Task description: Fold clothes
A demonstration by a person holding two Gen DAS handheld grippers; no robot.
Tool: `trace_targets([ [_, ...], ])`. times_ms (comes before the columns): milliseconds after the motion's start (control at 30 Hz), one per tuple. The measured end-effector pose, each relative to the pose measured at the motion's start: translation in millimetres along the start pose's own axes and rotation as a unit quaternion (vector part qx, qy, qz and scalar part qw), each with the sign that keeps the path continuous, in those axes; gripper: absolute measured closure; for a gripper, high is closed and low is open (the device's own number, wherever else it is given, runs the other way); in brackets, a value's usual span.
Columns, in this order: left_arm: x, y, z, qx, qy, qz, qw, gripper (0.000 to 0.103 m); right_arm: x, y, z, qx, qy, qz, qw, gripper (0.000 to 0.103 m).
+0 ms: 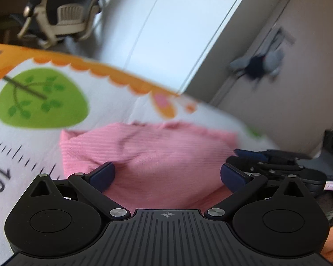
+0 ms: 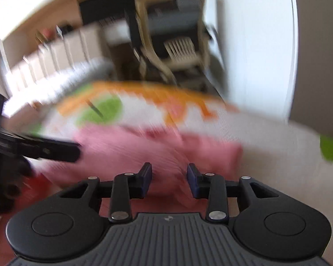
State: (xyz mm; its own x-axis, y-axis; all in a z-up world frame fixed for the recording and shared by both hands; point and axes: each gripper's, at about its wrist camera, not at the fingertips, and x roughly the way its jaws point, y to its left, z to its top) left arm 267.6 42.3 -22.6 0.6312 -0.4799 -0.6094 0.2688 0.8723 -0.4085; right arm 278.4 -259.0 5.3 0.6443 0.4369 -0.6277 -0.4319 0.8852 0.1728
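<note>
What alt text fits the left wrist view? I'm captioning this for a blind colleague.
The left gripper, jaws wide open, hovers over a pink ribbed garment lying bunched on a white play mat with orange edging and a green tree. The right gripper shows at right.

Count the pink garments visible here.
1. A single pink garment lies bunched on the patterned mat, ahead of both grippers. More layers may be hidden in its folds.

Bare mat (image 1: pixel 33 146) lies left of the pink garment (image 1: pixel 148 153); office chair (image 1: pixel 62 15) stands beyond.
</note>
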Motion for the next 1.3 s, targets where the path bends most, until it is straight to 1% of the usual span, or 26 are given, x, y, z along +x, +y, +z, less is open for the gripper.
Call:
trace_targets([
  [100, -2.8, 1.8, -4.6, 0.021, -0.002, -0.001, 0.9998, 0.000, 3.0, 2.3, -11.2, -0.019, -0.015, 0.001, 1.000, 0.068],
  [133, -4.4, 3.7, -4.4, 0.022, -0.002, 0.006, 0.9998, 0.000, 1.4, 4.6, -12.8, -0.028, -0.017, -0.002, 0.999, 0.067],
  [267, -8.8, 18.0, -4.3, 0.003, -0.003, 0.027, 0.9996, 0.000, 2.7, 13.4, -19.0, -0.062, -0.029, -0.019, 0.998, 0.064],
  [367, -22.5, 18.9, -0.7, -0.002, -0.031, 0.003, 0.9995, 0.000, -0.5, 14.8, -18.6, -0.067, -0.032, -0.023, 0.997, 0.064],
  [433, -33.9, 13.6, 4.1, 0.009, -0.063, -0.019, 0.9978, 0.000, -0.8, 12.4, -18.0, -0.064, -0.031, -0.021, 0.997, 0.063],
  [500, -38.4, 7.0, 8.1, 0.019, -0.088, -0.038, 0.9952, 0.000, 1.0, 13.1, -17.4, -0.064, -0.031, -0.021, 0.997, 0.063],
  [600, -13.0, 3.6, 11.7, 0.004, -0.052, -0.022, 0.9984, 0.000, 2.2, 15.2, -16.4, -0.069, -0.029, -0.025, 0.997, 0.062],
  [667, 11.9, 8.7, 9.9, -0.009, -0.007, 0.008, 0.9999, 0.000, 0.6, 15.9, -13.0, -0.069, -0.024, -0.025, 0.997, 0.062],
  [733, 17.2, 5.5, 5.4, 0.014, -0.009, 0.023, 0.9996, 0.000, -5.9, 16.2, -7.0, -0.067, -0.026, -0.025, 0.997, 0.062],
  [800, 16.7, 1.7, 4.4, 0.028, -0.005, 0.028, 0.9992, 0.000, -18.2, 17.2, 0.9, -0.064, -0.042, -0.021, 0.997, 0.062],
  [900, 17.0, 4.3, 3.6, 0.024, -0.005, 0.026, 0.9993, 0.000, -28.0, 27.3, 4.3, -0.083, -0.040, 0.005, 0.996, 0.062],
  [1000, 16.6, 5.6, -1.1, 0.026, -0.008, 0.027, 0.9992, 0.000, -17.6, 45.3, -12.0, -0.128, -0.001, 0.006, 0.992, 0.062],
  [1067, 17.1, 4.3, -3.7, 0.037, -0.009, 0.031, 0.9988, 0.000, -5.4, 48.5, -25.9, -0.138, 0.018, -0.003, 0.990, 0.061],
  [1167, 17.3, 1.7, -7.2, 0.056, -0.011, 0.036, 0.9977, 0.000, -9.3, 42.2, -21.9, -0.112, 0.011, 0.004, 0.994, 0.059],
  [1233, 16.5, 2.5, -8.5, 0.059, -0.012, 0.035, 0.9976, 0.000, -14.4, 38.5, -16.0, -0.099, 0.007, 0.006, 0.995, 0.059],
  [1300, 16.3, 4.7, -7.8, 0.054, -0.008, 0.028, 0.9981, 0.000, -25.3, 36.1, -8.9, -0.106, -0.015, -0.002, 0.994, 0.059],
])
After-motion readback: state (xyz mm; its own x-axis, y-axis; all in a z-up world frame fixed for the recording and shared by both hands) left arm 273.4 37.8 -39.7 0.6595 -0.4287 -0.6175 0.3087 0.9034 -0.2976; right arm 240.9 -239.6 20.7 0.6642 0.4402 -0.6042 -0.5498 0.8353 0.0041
